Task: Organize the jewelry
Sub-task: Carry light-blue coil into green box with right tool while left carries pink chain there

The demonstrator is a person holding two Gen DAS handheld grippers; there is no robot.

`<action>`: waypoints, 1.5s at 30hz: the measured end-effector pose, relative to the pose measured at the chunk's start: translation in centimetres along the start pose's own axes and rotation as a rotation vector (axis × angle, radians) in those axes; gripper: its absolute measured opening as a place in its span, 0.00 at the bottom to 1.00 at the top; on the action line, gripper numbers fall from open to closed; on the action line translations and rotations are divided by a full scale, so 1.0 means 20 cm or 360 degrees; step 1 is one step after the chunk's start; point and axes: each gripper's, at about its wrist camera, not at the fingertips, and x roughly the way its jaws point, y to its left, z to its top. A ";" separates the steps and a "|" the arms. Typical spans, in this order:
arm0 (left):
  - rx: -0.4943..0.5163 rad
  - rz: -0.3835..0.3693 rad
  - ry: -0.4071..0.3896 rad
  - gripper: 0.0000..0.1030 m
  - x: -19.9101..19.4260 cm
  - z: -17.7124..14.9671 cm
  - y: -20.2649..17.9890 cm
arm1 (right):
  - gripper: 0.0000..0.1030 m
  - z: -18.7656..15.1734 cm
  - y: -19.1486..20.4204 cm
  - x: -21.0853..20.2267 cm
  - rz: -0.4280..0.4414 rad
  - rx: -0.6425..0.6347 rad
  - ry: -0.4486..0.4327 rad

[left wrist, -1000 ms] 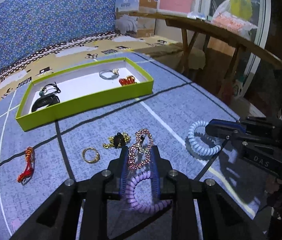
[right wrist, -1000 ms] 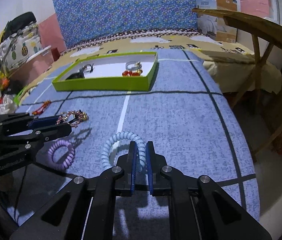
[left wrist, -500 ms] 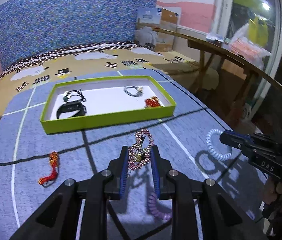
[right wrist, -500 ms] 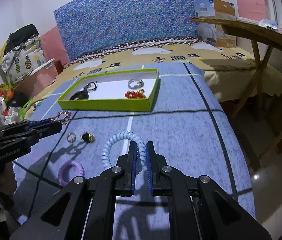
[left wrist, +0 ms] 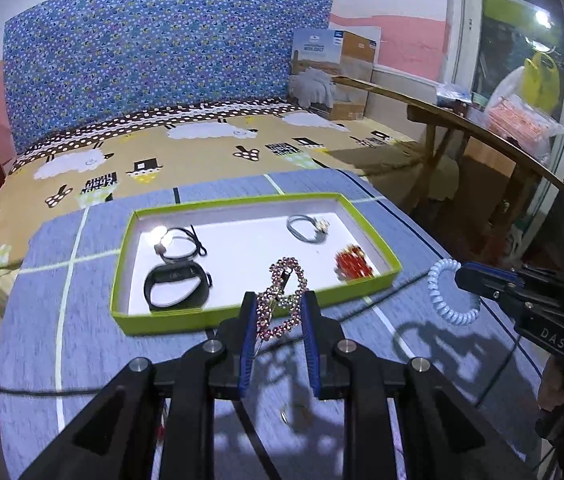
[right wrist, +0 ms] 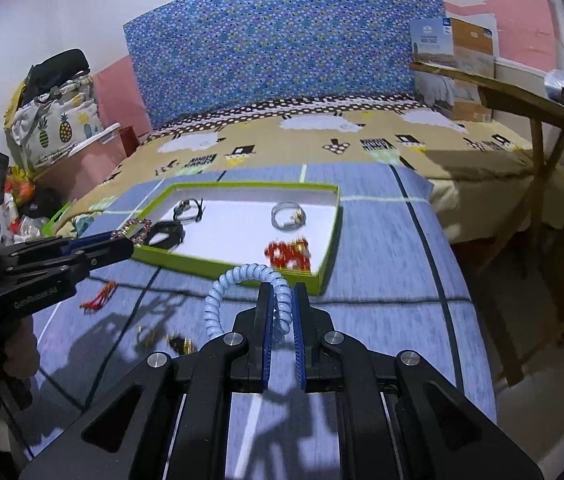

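Note:
My left gripper [left wrist: 277, 300] is shut on a pink beaded bracelet [left wrist: 284, 298] and holds it in the air at the near wall of the green tray [left wrist: 241, 314]. My right gripper [right wrist: 281, 296] is shut on a light-blue coil hair tie [right wrist: 241, 280], held above the blue cloth just before the tray's near right corner [right wrist: 324, 276]. The tray holds a black band [left wrist: 175, 284], a black cord bracelet [left wrist: 179, 246], a grey ring band [left wrist: 306, 228] and a red beaded piece [left wrist: 352, 266].
On the blue cloth lie a red tassel piece [right wrist: 99, 298], a gold ring [right wrist: 143, 334] and a black-and-gold piece [right wrist: 179, 344]. A wooden table [right wrist: 530, 96] stands to the right. Bags [right wrist: 53, 120] are piled at the left.
Both grippers have risen and moved forward toward the tray, each carrying its piece. The purple coil tie on the cloth has dropped out of view.

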 end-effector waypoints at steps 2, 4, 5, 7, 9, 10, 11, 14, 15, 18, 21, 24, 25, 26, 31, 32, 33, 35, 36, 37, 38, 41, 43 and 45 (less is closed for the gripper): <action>-0.0001 0.0010 -0.0006 0.22 0.04 0.04 0.03 | 0.09 0.05 0.00 0.04 0.0002 -0.0002 0.0000; 0.0001 0.0022 -0.0010 0.22 0.07 0.07 0.05 | 0.09 0.09 0.00 0.07 0.0005 -0.0006 -0.0004; 0.0003 0.0024 -0.0008 0.22 0.09 0.08 0.06 | 0.09 0.11 0.00 0.09 0.0001 -0.0015 -0.0007; 0.0002 0.0043 0.0001 0.22 0.14 0.12 0.08 | 0.09 0.14 0.00 0.14 -0.0004 -0.0032 -0.0003; 0.0001 0.0060 0.0018 0.22 0.20 0.15 0.10 | 0.09 0.18 0.00 0.20 -0.0013 -0.0044 0.0005; -0.0004 0.0070 0.0026 0.22 0.23 0.17 0.11 | 0.09 0.19 0.00 0.22 -0.0017 -0.0047 0.0009; -0.0008 0.0077 0.0037 0.22 0.26 0.18 0.12 | 0.09 0.21 -0.01 0.25 -0.0019 -0.0048 0.0017; -0.0015 0.0095 0.0072 0.22 0.35 0.22 0.15 | 0.09 0.25 -0.02 0.33 -0.0026 -0.0049 0.0046; -0.0016 0.0105 0.0082 0.22 0.38 0.23 0.16 | 0.09 0.26 -0.03 0.36 -0.0027 -0.0051 0.0057; -0.0024 0.0115 0.0118 0.22 0.46 0.25 0.18 | 0.09 0.29 -0.03 0.44 -0.0030 -0.0060 0.0092; -0.0037 0.0124 0.0149 0.22 0.53 0.26 0.19 | 0.09 0.30 -0.02 0.52 -0.0030 -0.0072 0.0124; -0.0053 0.0127 0.0177 0.22 0.58 0.27 0.21 | 0.09 0.31 -0.01 0.58 -0.0015 -0.0081 0.0150; -0.0058 0.0126 0.0186 0.22 0.60 0.27 0.21 | 0.09 0.32 0.00 0.60 -0.0011 -0.0087 0.0159; -0.0062 0.0126 0.0195 0.22 0.61 0.27 0.22 | 0.09 0.32 0.00 0.62 -0.0007 -0.0092 0.0169; -0.0069 0.0120 0.0230 0.22 0.67 0.28 0.22 | 0.09 0.32 -0.01 0.71 -0.0040 -0.0098 0.0211; -0.0065 0.0120 0.0236 0.22 0.68 0.28 0.21 | 0.09 0.32 -0.02 0.72 -0.0050 -0.0092 0.0219; -0.0063 0.0124 0.0244 0.22 0.69 0.28 0.21 | 0.09 0.31 -0.03 0.73 -0.0063 -0.0091 0.0225; -0.0060 0.0125 0.0267 0.22 0.72 0.28 0.21 | 0.09 0.31 -0.03 0.74 -0.0095 -0.0102 0.0246; -0.0061 0.0124 0.0278 0.22 0.72 0.27 0.20 | 0.09 0.30 -0.04 0.75 -0.0107 -0.0107 0.0258; -0.0063 0.0125 0.0288 0.22 0.73 0.26 0.20 | 0.09 0.30 -0.04 0.75 -0.0117 -0.0110 0.0267; -0.0063 0.0126 0.0297 0.22 0.74 0.26 0.20 | 0.09 0.29 -0.05 0.76 -0.0124 -0.0110 0.0276; -0.0068 0.0130 0.0321 0.22 0.76 0.25 0.20 | 0.09 0.29 -0.07 0.77 -0.0136 -0.0105 0.0293; -0.0059 0.0132 0.0316 0.22 0.76 0.25 0.20 | 0.09 0.29 -0.08 0.78 -0.0140 -0.0105 0.0301; -0.0056 0.0129 0.0318 0.22 0.76 0.25 0.20 | 0.09 0.29 -0.08 0.78 -0.0138 -0.0098 0.0308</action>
